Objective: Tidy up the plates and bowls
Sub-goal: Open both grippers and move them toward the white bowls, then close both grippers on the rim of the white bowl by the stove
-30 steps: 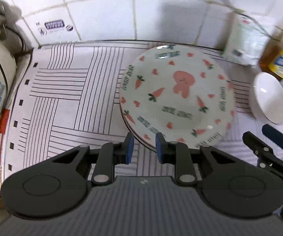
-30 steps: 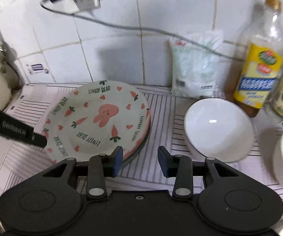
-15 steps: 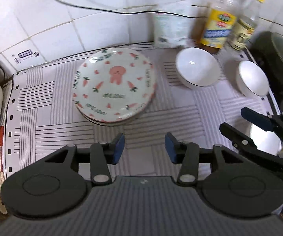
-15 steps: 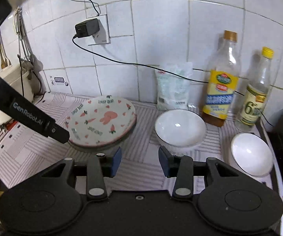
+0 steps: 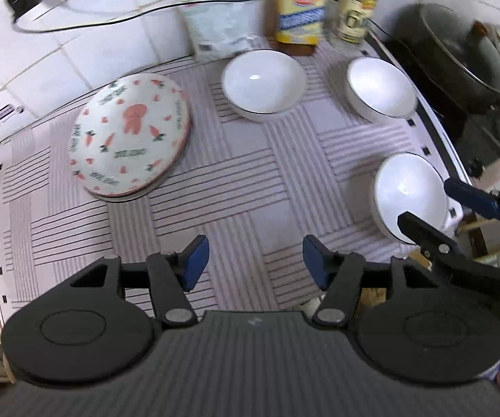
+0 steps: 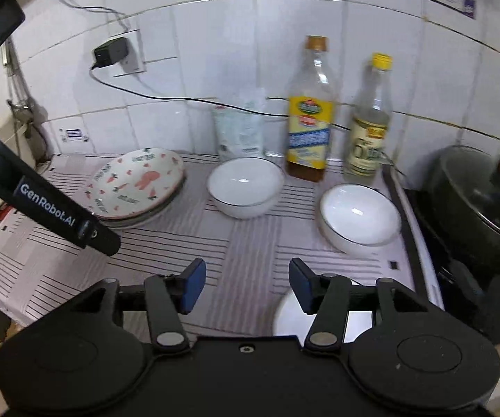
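A stack of carrot-and-rabbit plates lies on the striped mat at the back left; it also shows in the right wrist view. Three white bowls stand apart: one at the back middle, one at the back right, one at the front right, partly hidden under my right gripper. My left gripper is open and empty above the mat's front. My right gripper is open and empty, seen from the left wrist over the front bowl.
Two bottles and a white bag stand against the tiled wall. A black lidded pot sits on the stove at the right. A charger and cable hang on the wall. The mat ends at the counter's front edge.
Both grippers have pulled back and up from the plate stack, and both have opened wider. The view now takes in all three bowls and the pot.
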The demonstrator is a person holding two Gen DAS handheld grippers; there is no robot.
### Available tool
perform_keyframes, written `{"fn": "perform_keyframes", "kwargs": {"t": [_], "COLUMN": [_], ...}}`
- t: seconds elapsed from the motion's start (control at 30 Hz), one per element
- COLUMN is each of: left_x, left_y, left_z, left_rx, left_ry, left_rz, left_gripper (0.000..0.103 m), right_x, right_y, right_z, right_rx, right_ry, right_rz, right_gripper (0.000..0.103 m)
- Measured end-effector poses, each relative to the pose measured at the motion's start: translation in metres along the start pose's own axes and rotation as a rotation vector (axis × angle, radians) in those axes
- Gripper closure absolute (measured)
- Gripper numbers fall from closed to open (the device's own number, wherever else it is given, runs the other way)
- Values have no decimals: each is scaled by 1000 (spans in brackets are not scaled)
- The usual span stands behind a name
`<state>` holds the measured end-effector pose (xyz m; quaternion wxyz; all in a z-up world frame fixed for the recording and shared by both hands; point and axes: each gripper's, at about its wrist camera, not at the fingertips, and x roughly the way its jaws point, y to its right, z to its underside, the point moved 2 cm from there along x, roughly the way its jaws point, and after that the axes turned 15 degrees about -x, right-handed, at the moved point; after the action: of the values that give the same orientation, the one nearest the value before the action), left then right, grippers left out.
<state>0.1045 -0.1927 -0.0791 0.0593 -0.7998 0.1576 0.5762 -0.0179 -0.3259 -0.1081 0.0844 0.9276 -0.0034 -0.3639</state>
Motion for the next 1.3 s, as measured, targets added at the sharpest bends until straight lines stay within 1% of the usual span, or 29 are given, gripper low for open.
{"fn": "perform_keyframes", "kwargs": {"t": [0.2,0.23,0.3,0.43,0.63,0.77,0.87,0.97,1.17,1.2,1.27,1.3], "left_x": [3,4,8,17,36,55,72,85,101,103,105,108], "left_y": [29,33,40,51,69,77,80,86,98,99,102,105], "left_z": [3,4,5,6,8,9,8,9,9,9,10,11], "left_rx": [44,52,67,90,120,123,129,129,130,126,120,132], "left_ry": [-15,-18,-22,-31,-35,4,-11,-35,-50,-45,-26,-28], "left_rz": [7,7,7,5,-3,7,25,58,89,93,111,124], "left_gripper": [39,36,33,26,24,24,24,24,24,24,32,42], "right_x": [-7,-7,-7,-3,12,27,37,47,60,61,66,68], "right_y": [25,29,37,50,61,66,71,74,83,86,92,94], "right_z": [19,22,28,41,62,77,86,93,109,112,118,121], "right_rx": [35,46,76,117,178,211,239,269,369,383,426,456], "right_ry": [-20,-23,-20,-34,-45,-72,-90,-103,-123,-124,-124,-131], "right_rz": [38,44,40,58,101,119,128,108,97,97,84,71], "right_gripper": [38,34,29,29,28,28,29,29,29,31,40,54]}}
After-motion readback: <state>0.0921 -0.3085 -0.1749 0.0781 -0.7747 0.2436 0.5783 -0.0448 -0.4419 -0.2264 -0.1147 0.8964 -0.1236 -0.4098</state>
